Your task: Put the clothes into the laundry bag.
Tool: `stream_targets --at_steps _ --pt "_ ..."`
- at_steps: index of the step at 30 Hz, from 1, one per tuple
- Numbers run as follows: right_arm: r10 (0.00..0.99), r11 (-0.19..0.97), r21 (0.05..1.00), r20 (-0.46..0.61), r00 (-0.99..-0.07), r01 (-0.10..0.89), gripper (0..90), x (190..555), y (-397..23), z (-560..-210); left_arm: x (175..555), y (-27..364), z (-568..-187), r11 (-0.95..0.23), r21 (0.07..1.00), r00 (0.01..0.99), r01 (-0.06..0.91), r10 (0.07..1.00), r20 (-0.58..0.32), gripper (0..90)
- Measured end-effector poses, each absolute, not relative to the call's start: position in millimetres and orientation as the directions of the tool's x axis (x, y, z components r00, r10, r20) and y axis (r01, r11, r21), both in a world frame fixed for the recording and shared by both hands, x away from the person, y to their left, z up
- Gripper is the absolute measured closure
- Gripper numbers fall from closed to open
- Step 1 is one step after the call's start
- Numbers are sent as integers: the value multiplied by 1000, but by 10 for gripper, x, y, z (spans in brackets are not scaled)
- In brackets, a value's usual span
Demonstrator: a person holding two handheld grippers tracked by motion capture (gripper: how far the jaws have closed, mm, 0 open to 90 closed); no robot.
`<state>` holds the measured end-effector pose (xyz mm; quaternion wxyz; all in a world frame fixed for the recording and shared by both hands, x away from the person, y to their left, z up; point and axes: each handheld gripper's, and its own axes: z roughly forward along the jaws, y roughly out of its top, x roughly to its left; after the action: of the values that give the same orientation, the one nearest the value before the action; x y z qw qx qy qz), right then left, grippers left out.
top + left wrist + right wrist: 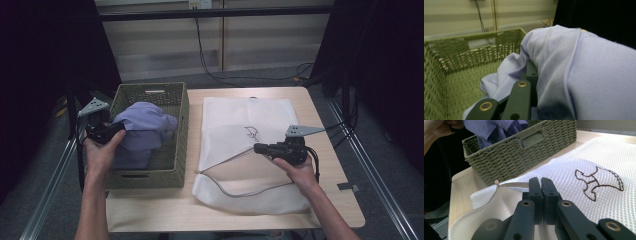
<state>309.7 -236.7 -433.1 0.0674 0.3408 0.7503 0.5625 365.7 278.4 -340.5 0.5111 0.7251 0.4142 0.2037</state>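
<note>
Seen from above, a pale wooden tabletop (330,205) carries a green woven basket (181,150) at its left and a flat white mesh laundry bag (235,125) at its middle. My left hand-held gripper (116,129) sits at the basket's left rim, clamped on a bunched lavender cloth garment (145,127) that rises out of the basket. My right hand-held gripper (257,148) rests on the bag, its jaws closed at the bag's curved zipper edge (225,161).

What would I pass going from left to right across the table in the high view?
Left hand-held gripper shut on the lilac garment → green woven basket holding that garment → white mesh laundry bag → right hand-held gripper, shut on the bag's edge → bare tabletop.
</note>
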Motion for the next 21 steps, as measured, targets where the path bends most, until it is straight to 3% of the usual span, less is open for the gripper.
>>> stream_targets --at_steps 21 --pt "589 135 891 280 -759 433 882 3088 -2376 -4321 3520 2845 -3173 -64 948 580 313 803 -137 835"
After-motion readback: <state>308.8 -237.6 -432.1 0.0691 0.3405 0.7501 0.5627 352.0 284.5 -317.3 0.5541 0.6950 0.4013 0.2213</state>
